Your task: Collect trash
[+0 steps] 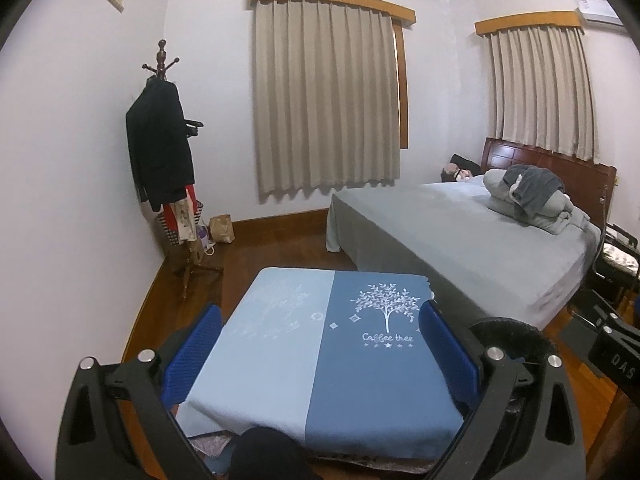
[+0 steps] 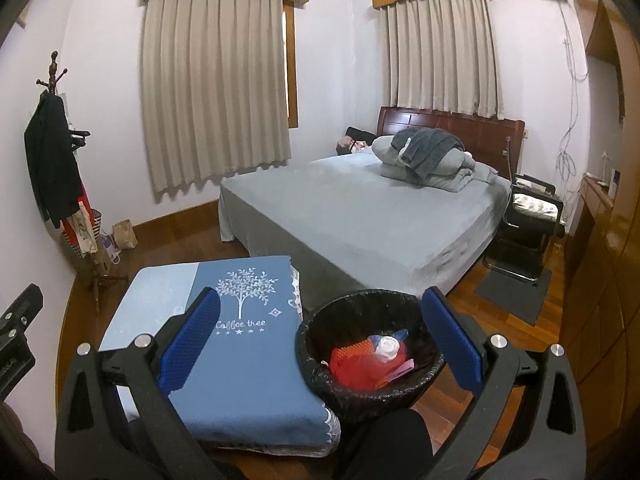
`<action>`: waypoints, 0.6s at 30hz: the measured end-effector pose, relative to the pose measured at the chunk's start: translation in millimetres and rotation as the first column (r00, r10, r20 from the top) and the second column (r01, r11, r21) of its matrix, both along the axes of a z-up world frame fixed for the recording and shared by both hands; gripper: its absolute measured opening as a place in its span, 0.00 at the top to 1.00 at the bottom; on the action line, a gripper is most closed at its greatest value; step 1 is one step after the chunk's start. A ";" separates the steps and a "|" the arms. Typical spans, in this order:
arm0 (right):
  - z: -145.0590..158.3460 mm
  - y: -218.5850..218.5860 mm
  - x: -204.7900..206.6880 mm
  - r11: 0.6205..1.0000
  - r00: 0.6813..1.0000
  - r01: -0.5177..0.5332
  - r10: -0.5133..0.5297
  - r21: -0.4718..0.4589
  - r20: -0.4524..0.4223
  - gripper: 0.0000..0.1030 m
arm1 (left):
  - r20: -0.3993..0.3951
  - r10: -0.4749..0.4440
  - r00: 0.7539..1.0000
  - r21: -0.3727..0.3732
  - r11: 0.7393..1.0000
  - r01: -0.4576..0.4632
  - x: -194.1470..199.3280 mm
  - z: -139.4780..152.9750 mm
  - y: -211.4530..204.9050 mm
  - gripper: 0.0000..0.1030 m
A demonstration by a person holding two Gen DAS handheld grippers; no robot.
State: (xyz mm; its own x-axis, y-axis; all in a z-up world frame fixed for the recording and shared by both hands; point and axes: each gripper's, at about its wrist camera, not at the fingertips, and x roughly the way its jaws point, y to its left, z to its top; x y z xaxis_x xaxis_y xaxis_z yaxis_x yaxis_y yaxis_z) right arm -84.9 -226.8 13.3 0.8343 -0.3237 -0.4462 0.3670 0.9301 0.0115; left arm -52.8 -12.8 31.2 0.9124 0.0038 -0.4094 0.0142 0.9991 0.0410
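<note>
A black bin (image 2: 370, 354) lined with a black bag stands on the floor beside a low table under a two-tone blue cloth (image 2: 240, 360). Inside the bin lies trash (image 2: 372, 358): red, white and pink scraps. My right gripper (image 2: 320, 344) hangs open above the table's right edge and the bin, with nothing between its blue pads (image 2: 190, 340). In the left wrist view my left gripper (image 1: 320, 356) is open over the blue cloth (image 1: 320, 344), holding nothing. The bin's rim (image 1: 508, 330) shows just past its right finger.
A bed (image 2: 360, 208) with a grey sheet and folded bedding fills the room's middle right. A coat stand (image 1: 164, 152) with dark clothes and bags stands in the left corner. A black chair (image 2: 528, 220) sits by the bed. A dark knee (image 2: 388, 436) shows at the bottom.
</note>
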 end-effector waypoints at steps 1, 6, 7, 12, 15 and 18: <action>-0.5 -0.2 0.5 1.000 1.000 0.002 -0.002 -0.001 -0.001 0.05 | -0.002 0.003 1.000 0.000 1.000 -0.003 1.1 -0.3 0.6 0.06; -4.4 -3.9 2.9 1.000 1.000 0.010 -0.010 0.007 -0.007 0.05 | -0.017 0.006 1.000 -0.015 1.000 -0.006 4.7 -1.7 4.2 0.06; -5.1 -3.8 3.7 1.000 1.000 0.009 -0.009 0.008 -0.010 0.05 | -0.017 0.008 1.000 -0.014 1.000 -0.008 5.5 -1.5 4.2 0.06; -8.5 -4.4 4.5 1.000 1.000 0.009 -0.009 0.011 -0.014 0.05 | -0.016 0.017 1.000 -0.007 1.000 -0.017 7.3 -1.4 3.1 0.06; -9.3 -4.7 4.4 1.000 1.000 0.013 -0.013 0.009 -0.011 0.05 | -0.009 0.025 1.000 0.000 1.000 -0.025 6.2 -1.0 3.8 0.06; -11.9 -5.3 4.3 1.000 1.000 0.019 -0.018 0.012 -0.007 0.05 | -0.011 0.028 1.000 0.004 1.000 -0.028 6.3 -3.6 5.6 0.06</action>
